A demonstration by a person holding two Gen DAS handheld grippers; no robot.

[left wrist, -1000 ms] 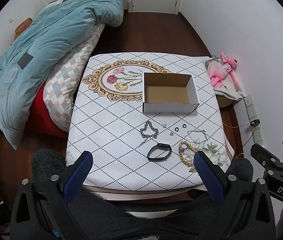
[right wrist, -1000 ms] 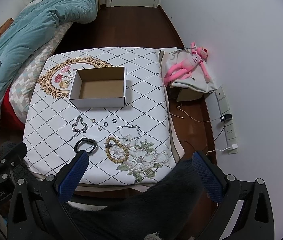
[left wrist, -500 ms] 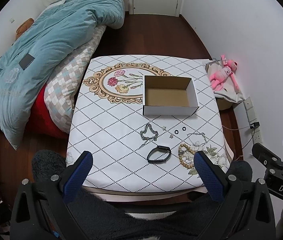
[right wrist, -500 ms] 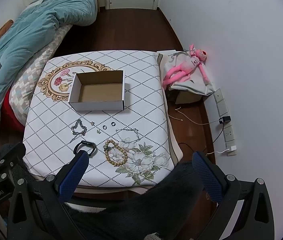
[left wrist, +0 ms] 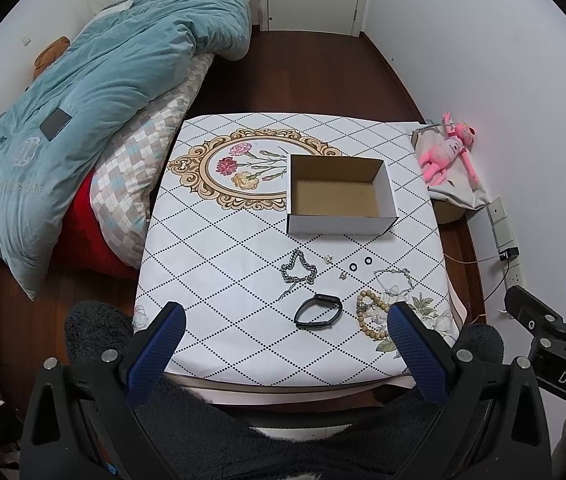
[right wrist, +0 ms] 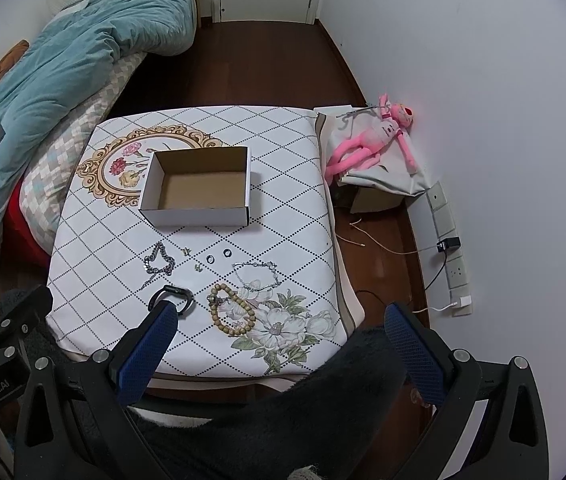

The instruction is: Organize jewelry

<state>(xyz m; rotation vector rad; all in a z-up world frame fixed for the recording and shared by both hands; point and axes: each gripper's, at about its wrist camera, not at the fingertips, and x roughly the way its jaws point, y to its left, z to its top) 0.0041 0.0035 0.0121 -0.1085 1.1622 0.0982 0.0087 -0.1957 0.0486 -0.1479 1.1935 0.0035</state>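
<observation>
An open white cardboard box (left wrist: 341, 198) (right wrist: 199, 192) stands empty on the patterned table (left wrist: 219, 264). In front of it lie a silver chain (left wrist: 298, 270) (right wrist: 159, 263), two small earrings (left wrist: 328, 259), two dark rings (left wrist: 360, 263) (right wrist: 218, 256), a thin silver bracelet (left wrist: 393, 278) (right wrist: 257, 274), a black band (left wrist: 319, 311) (right wrist: 171, 296) and a wooden bead bracelet (left wrist: 371, 314) (right wrist: 231, 314). My left gripper (left wrist: 287, 338) is open and empty, held above the table's near edge. My right gripper (right wrist: 283, 338) is open and empty, above the table's near right corner.
A bed with a teal quilt (left wrist: 83, 100) and a checked pillow (left wrist: 139, 160) lies left of the table. A pink plush toy (right wrist: 375, 140) sits on a cloth-covered box at the right by the wall. Wall sockets and cables (right wrist: 449, 248) are at the right.
Both grippers have pulled back and up from the table, so the table and jewelry look smaller and further off. Nothing on the table has moved.
</observation>
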